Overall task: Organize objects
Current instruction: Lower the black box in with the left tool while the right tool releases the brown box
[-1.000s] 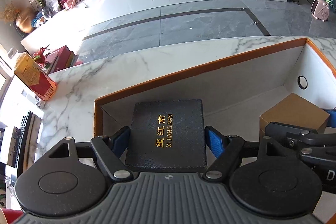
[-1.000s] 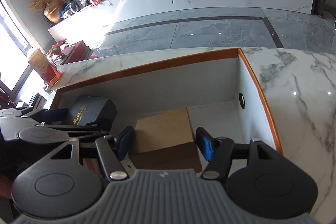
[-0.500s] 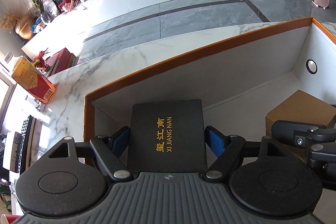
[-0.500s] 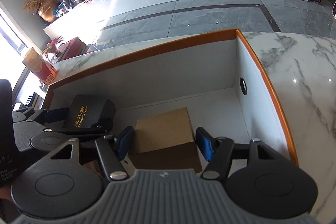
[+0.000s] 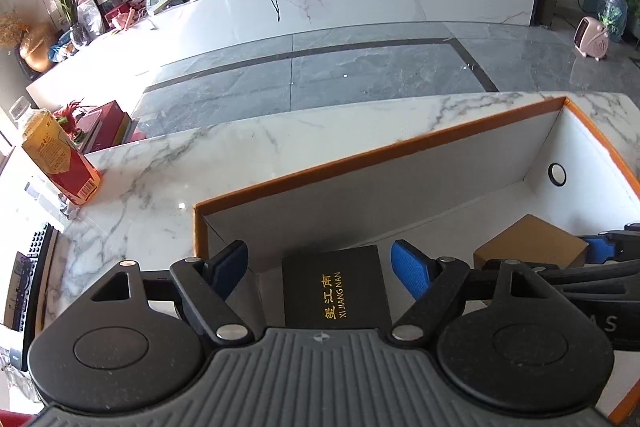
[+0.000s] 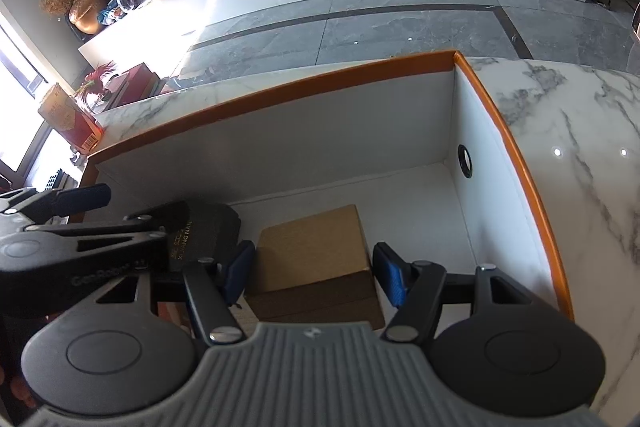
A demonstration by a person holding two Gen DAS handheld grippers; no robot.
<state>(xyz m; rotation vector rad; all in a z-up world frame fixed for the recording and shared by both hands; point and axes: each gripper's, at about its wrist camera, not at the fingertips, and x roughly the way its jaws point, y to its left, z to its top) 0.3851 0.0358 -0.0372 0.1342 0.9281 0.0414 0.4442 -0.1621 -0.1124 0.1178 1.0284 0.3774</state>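
Already both grippers, left gripper (image 5: 320, 269) and right gripper (image 6: 310, 269), stand spread inside the orange-rimmed bin (image 6: 280, 91); lifting crookedly, a blue pad could snag the black Xi Jiang Nan box (image 5: 335, 293) or brown carton (image 6: 310, 247).

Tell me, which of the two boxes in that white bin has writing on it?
The flat black box at the bin's left end: gold lettering reads XI JIANGNAN. The plain brown cardboard box beside it shows none.
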